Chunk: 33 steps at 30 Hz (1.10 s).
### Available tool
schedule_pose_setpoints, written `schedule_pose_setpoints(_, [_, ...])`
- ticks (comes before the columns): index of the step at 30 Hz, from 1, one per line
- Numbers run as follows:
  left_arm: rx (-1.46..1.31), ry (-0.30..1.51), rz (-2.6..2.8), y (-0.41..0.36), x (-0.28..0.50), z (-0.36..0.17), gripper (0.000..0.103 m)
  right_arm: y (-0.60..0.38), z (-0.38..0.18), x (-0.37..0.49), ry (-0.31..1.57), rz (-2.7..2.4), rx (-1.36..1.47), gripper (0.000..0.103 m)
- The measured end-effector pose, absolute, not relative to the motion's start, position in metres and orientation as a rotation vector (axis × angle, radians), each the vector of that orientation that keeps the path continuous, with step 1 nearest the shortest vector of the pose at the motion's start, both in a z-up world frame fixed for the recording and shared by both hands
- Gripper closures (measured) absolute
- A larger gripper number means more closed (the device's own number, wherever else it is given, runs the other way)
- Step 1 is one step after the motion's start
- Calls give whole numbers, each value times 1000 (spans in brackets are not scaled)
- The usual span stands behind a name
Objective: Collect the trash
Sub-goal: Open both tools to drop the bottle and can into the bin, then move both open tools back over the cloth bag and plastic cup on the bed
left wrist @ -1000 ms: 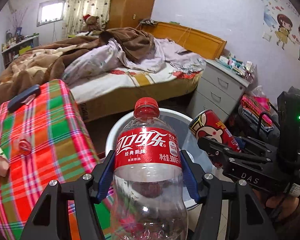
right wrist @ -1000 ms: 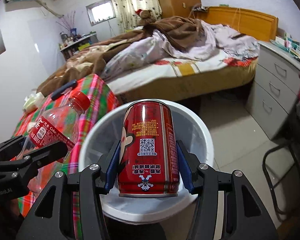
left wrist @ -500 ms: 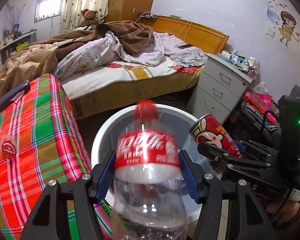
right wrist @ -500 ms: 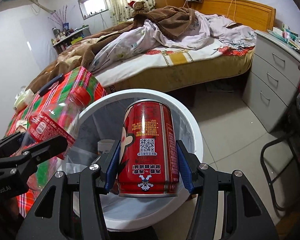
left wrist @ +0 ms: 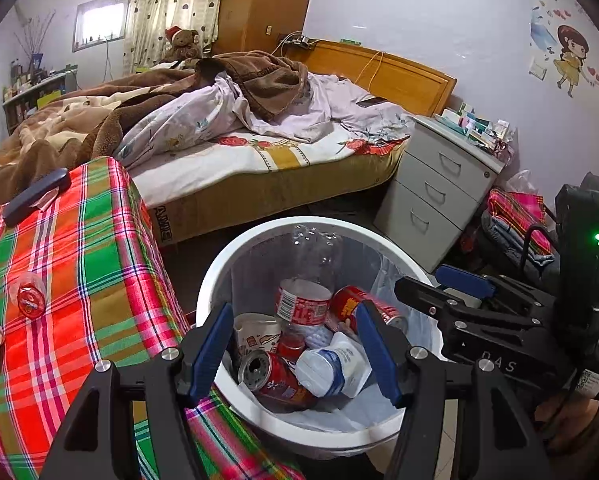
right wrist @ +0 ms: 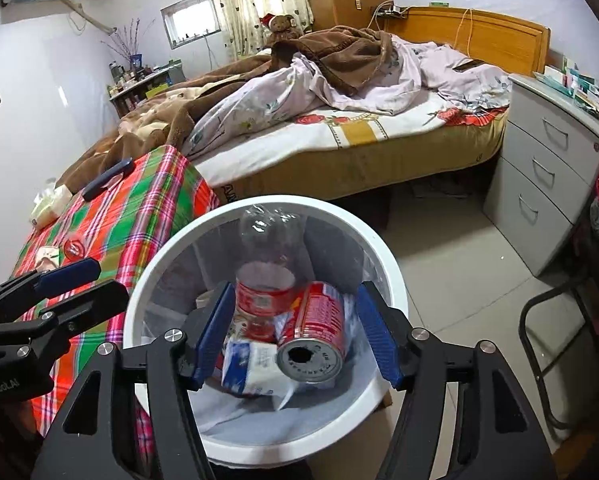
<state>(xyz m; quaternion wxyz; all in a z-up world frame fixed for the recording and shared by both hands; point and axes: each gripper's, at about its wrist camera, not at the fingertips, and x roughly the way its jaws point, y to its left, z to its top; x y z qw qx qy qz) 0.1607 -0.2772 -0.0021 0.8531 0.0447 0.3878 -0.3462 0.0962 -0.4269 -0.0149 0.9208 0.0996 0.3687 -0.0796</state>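
1. The left gripper [left wrist: 295, 350] has let go: its blue-padded fingers [left wrist: 209, 350] now stand spread with nothing between them, where half a second ago they pinched the cola bottle.
2. That cola bottle [left wrist: 309, 276] now lies inside the white bin [left wrist: 215, 280], neck down and clear base up, ahead of and below the left fingers.
3. The right gripper [right wrist: 295, 336] is likewise spread and empty; a moment ago it clamped the red can.
4. The red can [right wrist: 313, 330] now lies on its side in the bin, its open top facing the camera, between and below the right fingers, touching the bottle's red label.
5. Beneath both sit another red can [left wrist: 275, 380], a white carton [left wrist: 333, 364] and a paper cup [left wrist: 255, 334].
6. Left of the left fingers, a red cap piece [left wrist: 29, 298] rests on the plaid suitcase [left wrist: 71, 280].
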Motion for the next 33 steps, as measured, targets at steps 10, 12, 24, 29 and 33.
schedule_pose_setpoints(10, [83,793,-702,-256,151,8,39,-415,-6,94,734,-159,188,38])
schedule_pose_setpoints(12, [76,788,-694,-250,149,10,39,-411,-4,94,729,-153,184,38])
schedule_pose_setpoints(24, [71,742,-617,-203,140,23,39,-382,3,96,700,-103,167,38])
schedule_pose_setpoints(29, [52,736,-579,-182,139,25,39,-368,5,99,690,-72,162,38])
schedule_pose_setpoints(33, [38,728,-545,-162,140,27,39,-355,5,104,688,-46,150,38])
